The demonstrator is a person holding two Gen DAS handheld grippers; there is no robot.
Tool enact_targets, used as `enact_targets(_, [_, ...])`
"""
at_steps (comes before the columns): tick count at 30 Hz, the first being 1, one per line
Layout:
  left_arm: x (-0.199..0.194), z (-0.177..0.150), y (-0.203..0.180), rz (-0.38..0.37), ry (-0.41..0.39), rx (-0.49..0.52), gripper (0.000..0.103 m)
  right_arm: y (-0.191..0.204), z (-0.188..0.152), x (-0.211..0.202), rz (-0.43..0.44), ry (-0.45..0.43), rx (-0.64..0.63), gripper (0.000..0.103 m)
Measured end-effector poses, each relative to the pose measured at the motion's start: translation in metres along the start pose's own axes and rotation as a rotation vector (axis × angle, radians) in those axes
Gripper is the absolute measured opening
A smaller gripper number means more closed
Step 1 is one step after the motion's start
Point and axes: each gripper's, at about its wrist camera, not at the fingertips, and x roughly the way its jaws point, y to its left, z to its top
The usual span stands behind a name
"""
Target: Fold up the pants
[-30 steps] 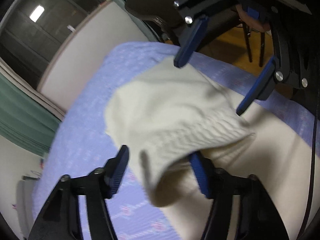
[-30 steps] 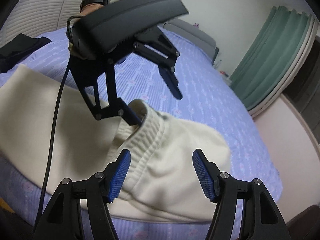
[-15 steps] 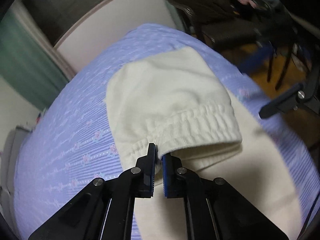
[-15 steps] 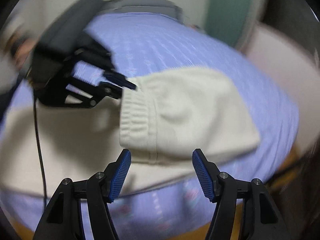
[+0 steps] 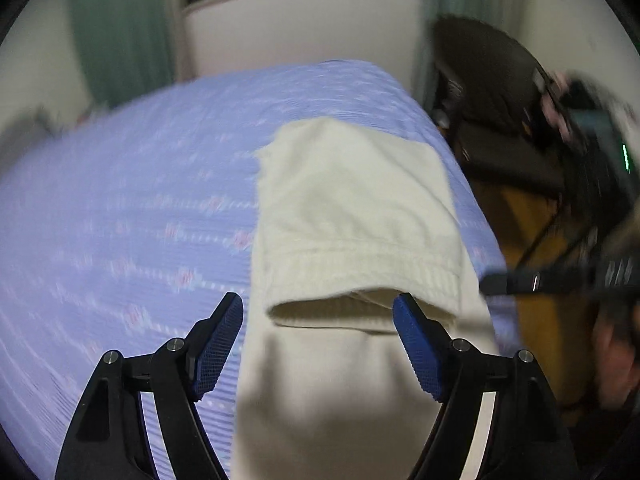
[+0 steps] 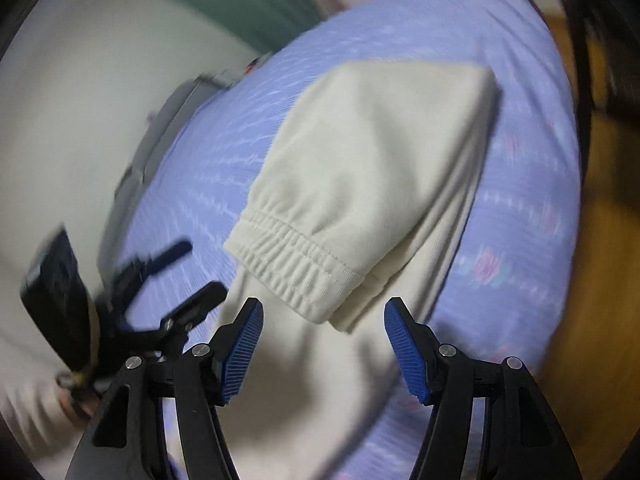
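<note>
Left hand-held gripper (image 5: pixel 318 322) has let go, jaws opening empty; the waistband (image 5: pixel 360 280) is laid on the pants (image 5: pixel 348 196); right hand-held gripper (image 6: pixel 323 334) is closing, empty.

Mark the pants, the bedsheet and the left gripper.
pants (image 5: pixel 352 200), left wrist view, folded-over top layer.
bedsheet (image 5: pixel 140 200), left wrist view, bare purple patch beside the pants.
left gripper (image 5: pixel 318 344), left wrist view, midway between its fingertips.

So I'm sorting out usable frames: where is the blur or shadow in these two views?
Left wrist view: bedspread and chair smeared by motion, pants fairly crisp, dark shadow on them near the left gripper. Right wrist view: edges streaked, waistband sharp, shadow ahead of the right gripper.
</note>
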Motion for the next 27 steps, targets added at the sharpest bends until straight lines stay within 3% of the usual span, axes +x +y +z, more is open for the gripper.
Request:
enact_targets(2, [0.004, 0.005, 0.022, -0.043, -0.012, -0.142, 0.078, -0.002, 0.0, 0.01, 0.002, 0.0, 0.063, 0.052])
enact_targets(5, [0.014, 0.012, 0.043, -0.118, -0.019, -0.287, 0.076, -0.005, 0.004, 0.02, 0.021, -0.019, 0.158, 0.051])
enact_targets(7, [0.028, 0.014, 0.05, -0.155, 0.012, -0.329, 0.076, -0.008, 0.006, 0.026, 0.035, -0.025, 0.2, 0.051])
enact_targets(13, [0.07, 0.012, 0.041, -0.211, 0.129, -0.33, 0.064, -0.014, 0.012, 0.047, -0.028, -0.032, 0.264, 0.051])
enact_targets(18, [0.077, 0.009, 0.036, -0.199, 0.125, -0.336, 0.059, -0.024, 0.011, 0.066, -0.009, -0.012, 0.322, 0.051])
enact_targets(20, [0.071, 0.007, 0.036, -0.199, 0.108, -0.33, 0.049, -0.03, 0.013, 0.07, 0.018, -0.006, 0.349, 0.037])
enact_targets(23, [0.06, 0.004, 0.033, -0.186, 0.091, -0.308, 0.033, -0.025, 0.012, 0.064, 0.022, -0.003, 0.294, 0.026])
enact_targets(27, [0.034, -0.001, 0.033, -0.175, 0.078, -0.305, 0.024, 0.0, 0.012, 0.045, 0.059, -0.001, 0.197, 0.01])
